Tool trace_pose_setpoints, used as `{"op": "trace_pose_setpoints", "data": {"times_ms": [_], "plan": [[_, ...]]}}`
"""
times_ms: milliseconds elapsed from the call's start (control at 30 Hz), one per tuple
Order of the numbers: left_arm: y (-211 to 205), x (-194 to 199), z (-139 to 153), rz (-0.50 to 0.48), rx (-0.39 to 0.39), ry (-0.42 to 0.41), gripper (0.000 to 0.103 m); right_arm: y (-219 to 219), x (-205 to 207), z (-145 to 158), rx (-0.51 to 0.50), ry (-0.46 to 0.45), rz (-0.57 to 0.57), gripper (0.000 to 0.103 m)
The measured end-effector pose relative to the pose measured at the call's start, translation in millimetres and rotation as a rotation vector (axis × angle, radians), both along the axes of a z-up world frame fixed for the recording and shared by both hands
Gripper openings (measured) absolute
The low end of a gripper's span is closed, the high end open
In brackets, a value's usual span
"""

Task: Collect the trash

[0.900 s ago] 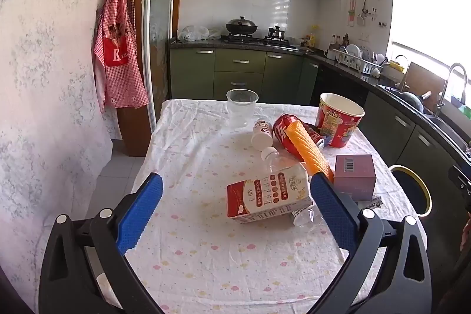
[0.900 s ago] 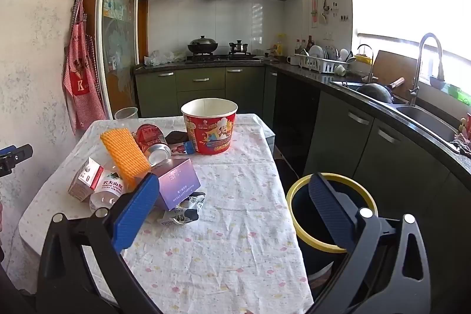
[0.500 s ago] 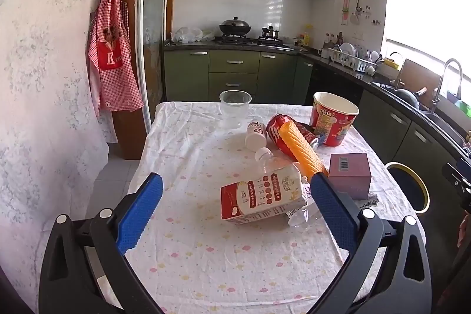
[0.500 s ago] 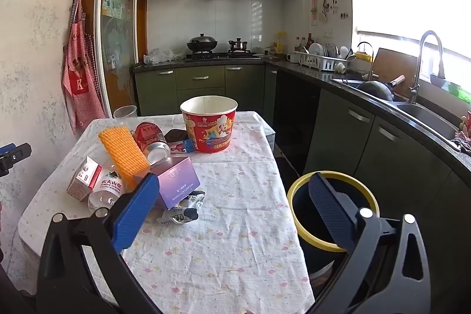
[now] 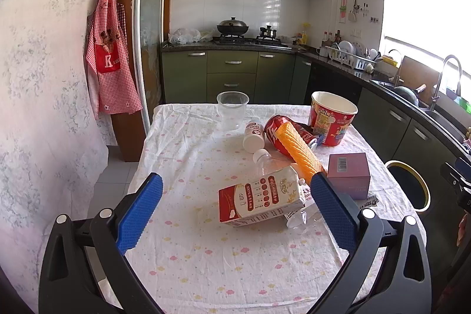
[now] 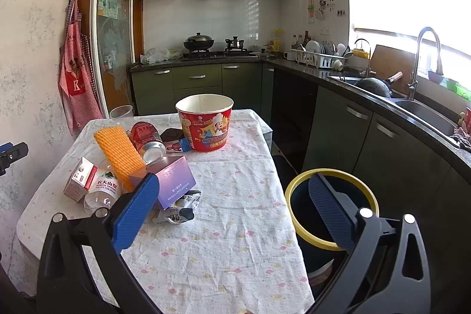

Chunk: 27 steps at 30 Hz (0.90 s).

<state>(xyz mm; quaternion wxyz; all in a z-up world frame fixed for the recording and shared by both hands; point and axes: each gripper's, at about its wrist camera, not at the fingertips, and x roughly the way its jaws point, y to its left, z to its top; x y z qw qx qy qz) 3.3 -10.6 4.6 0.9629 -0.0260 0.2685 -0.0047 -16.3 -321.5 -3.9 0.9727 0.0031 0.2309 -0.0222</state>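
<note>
Trash lies in a heap on the cloth-covered table (image 5: 206, 255). It holds a red-and-white milk carton (image 5: 260, 203) on its side, an orange ribbed pack (image 5: 298, 150), a red can (image 5: 276, 127), a purple box (image 5: 348, 174), a clear water bottle (image 6: 103, 190) and a crumpled wrapper (image 6: 176, 211). A red paper bucket (image 6: 206, 125) stands upright behind them. My left gripper (image 5: 235, 181) hangs open just short of the carton. My right gripper (image 6: 233, 180) is open too, its left finger in front of the purple box (image 6: 176, 178). Neither holds anything.
A dark bin with a yellow rim (image 6: 329, 172) stands on the floor off the table's right edge. A clear plastic cup (image 5: 232, 108) and a small white bottle (image 5: 253, 134) sit toward the far end. Green cabinets, a stove and a sink line the back and right.
The left gripper's view has drifted slightly, so the heap sits a touch lower and further left in it. The right view is nearly the same. Nothing on the table has moved.
</note>
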Motion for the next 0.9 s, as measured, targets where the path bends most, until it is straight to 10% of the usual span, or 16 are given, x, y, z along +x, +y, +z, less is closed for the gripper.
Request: {"op": "trace_pose_setpoints", "data": {"times_ms": [900], "plan": [[-4.1, 9.6, -5.3, -0.016, 0.023, 0.012, 0.099, -1.9, 6.1, -6.8, 0.008, 0.018, -0.003, 0.097]]}}
